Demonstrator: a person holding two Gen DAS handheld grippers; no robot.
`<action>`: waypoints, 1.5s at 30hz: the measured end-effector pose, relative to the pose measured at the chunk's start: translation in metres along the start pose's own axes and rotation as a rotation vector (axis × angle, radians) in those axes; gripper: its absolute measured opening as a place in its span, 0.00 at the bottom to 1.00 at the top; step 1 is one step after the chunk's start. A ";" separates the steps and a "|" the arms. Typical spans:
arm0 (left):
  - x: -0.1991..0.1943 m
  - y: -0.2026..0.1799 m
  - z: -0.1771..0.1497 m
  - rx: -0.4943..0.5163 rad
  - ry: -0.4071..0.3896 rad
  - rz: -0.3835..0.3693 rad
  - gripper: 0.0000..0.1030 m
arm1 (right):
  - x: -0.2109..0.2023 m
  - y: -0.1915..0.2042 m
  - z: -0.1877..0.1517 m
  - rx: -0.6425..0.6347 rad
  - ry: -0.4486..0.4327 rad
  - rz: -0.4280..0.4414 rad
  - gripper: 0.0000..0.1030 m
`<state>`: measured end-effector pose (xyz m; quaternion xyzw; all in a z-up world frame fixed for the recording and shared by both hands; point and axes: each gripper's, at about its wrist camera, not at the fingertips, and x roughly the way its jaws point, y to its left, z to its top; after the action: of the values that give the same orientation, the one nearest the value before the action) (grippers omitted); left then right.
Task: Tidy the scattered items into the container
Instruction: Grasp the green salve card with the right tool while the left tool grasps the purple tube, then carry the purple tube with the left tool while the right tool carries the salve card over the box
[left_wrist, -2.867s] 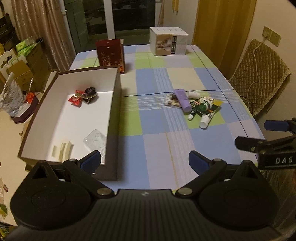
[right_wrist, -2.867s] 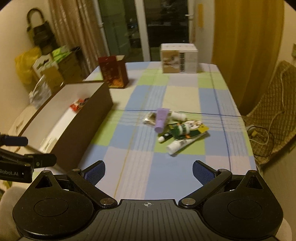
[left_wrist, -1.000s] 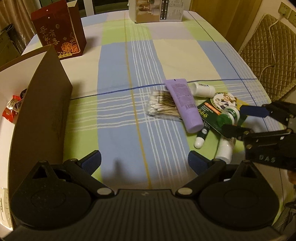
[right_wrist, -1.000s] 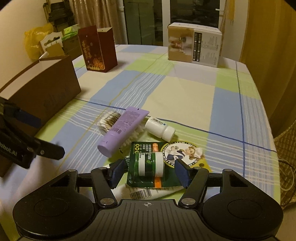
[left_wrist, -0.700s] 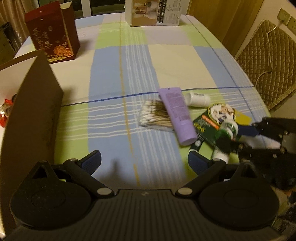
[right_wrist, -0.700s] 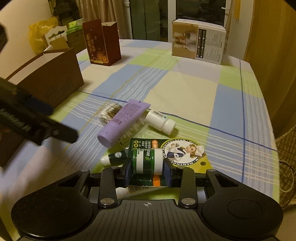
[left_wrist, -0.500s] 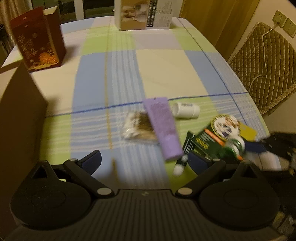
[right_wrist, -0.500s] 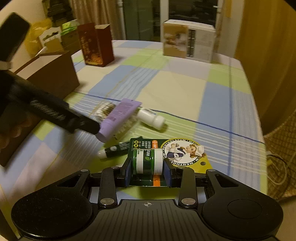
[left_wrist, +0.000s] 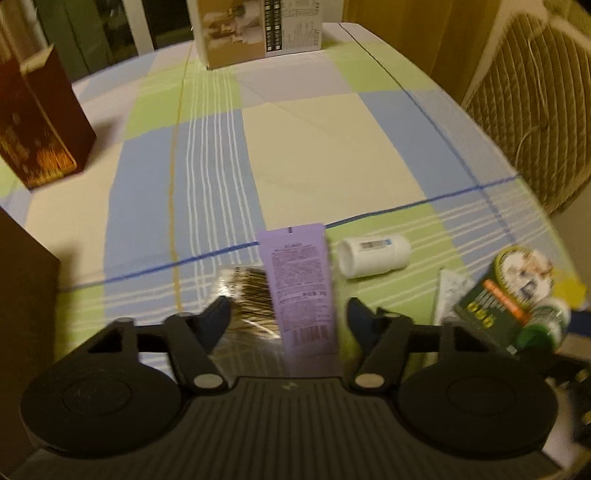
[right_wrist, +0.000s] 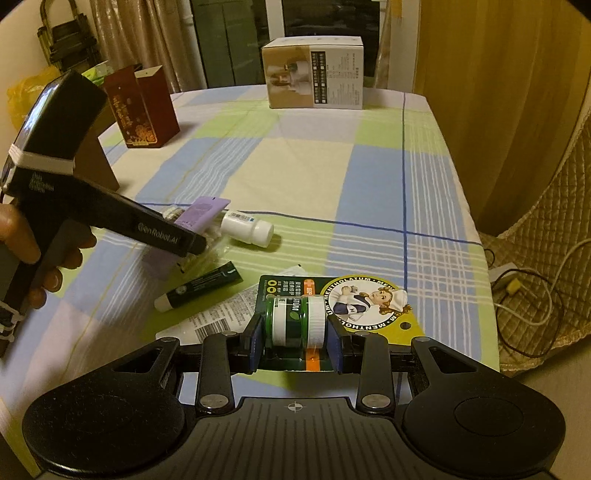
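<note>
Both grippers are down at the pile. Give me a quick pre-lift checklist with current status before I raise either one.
1. Right gripper shut on the green jar pack: ok, both pads press the jar's ends.
2. Pack free of neighbours: not ok, its card overlaps a printed white packet.
3. Left gripper straddling the purple tube: ok, open with a finger each side.
4. Left grasp will take the tube alone: not ok, the cotton swab bag lies under the tube, by the left finger.
5. White bottle clear of both grippers: ok.
6. Box in reach: cannot tell, only a brown wall shows.
</note>
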<state>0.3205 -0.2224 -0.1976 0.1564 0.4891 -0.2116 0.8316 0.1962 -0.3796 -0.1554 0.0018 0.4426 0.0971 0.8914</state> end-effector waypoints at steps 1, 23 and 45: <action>-0.001 0.001 -0.002 0.016 -0.006 0.003 0.41 | 0.000 0.000 0.000 -0.003 0.002 0.000 0.37; -0.116 0.059 -0.099 -0.152 -0.030 -0.096 0.27 | -0.041 0.038 -0.012 0.009 -0.065 0.089 0.37; -0.240 0.147 -0.153 -0.287 -0.183 0.018 0.27 | -0.094 0.210 0.015 -0.274 -0.168 0.369 0.37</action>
<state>0.1767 0.0231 -0.0511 0.0207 0.4350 -0.1455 0.8884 0.1163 -0.1887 -0.0534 -0.0304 0.3418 0.3171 0.8841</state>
